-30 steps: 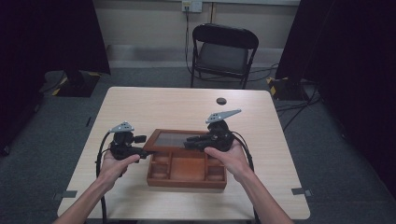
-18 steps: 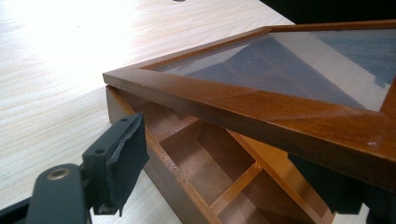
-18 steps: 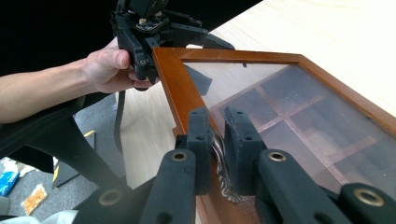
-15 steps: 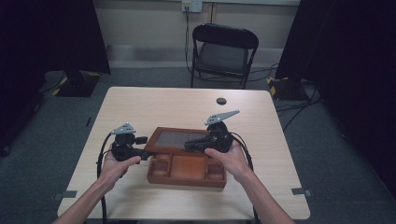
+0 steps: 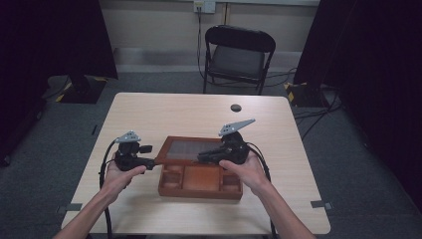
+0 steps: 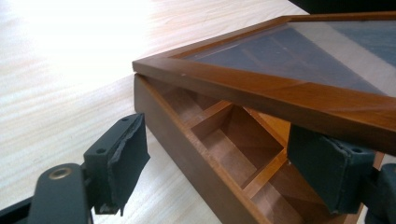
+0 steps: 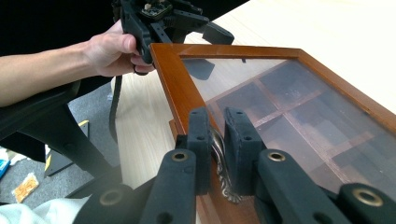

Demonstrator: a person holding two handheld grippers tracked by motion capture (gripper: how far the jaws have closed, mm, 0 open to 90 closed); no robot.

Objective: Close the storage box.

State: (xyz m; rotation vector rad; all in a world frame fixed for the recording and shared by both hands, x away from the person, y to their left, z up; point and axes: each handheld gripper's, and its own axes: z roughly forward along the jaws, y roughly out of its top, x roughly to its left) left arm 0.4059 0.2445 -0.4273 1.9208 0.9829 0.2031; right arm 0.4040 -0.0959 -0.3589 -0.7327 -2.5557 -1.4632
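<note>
1. The right gripper (image 7: 217, 140) is pinching the ornate metal handle (image 7: 220, 165) on the glass-paned lid (image 7: 299, 107).
2. The compartmented wooden box (image 5: 199, 179) is sitting mid-table (image 5: 149, 114), lid lifted.
3. The left gripper (image 6: 224, 161) is gaping wide at its corner.

A box (image 5: 199, 181) sits on the table (image 5: 164, 112), near the person's edge. Its lid (image 5: 191, 149) is tilted up over the back part. The left hand-held gripper (image 5: 149, 162) is at the box's left side. The right hand-held gripper (image 5: 201, 157) is on the lid's front edge. A small round thing (image 5: 236, 107) lies farther back. A chair (image 5: 238, 57) stands behind the table.
</note>
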